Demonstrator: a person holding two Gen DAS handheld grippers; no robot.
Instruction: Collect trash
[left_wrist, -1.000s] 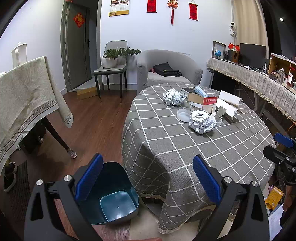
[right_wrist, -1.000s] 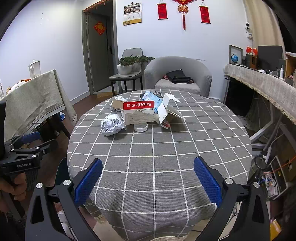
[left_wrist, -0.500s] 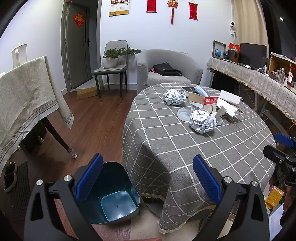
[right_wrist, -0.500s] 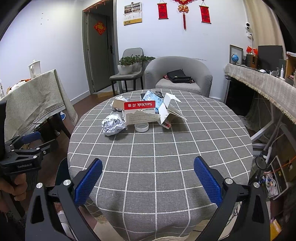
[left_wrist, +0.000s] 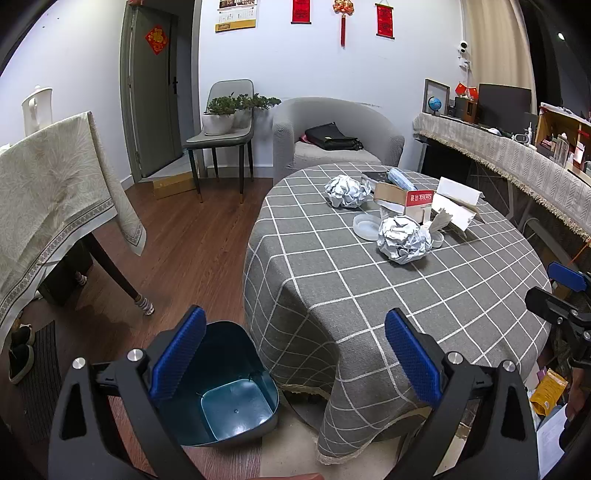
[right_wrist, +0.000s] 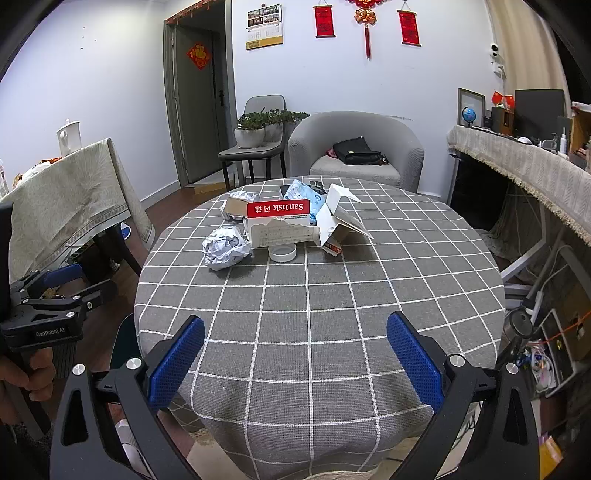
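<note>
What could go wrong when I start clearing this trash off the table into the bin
The bin sits on the floor beside the table, partly under the hanging tablecloth, so dropped trash may miss it. The crumpled paper ball touches the torn SanDisk box, so grabbing one may nudge the other and the small white lid. Both the left gripper and right gripper are open and hold nothing.

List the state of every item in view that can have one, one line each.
Left tool: open, holding nothing.
Right tool: open, holding nothing.
Trash bin: on the floor beside the table, open-topped, nothing visible inside.
SanDisk box: torn open.
White carton: flaps open.
Paper ball: crumpled, on the tablecloth.
Door: shut.
</note>
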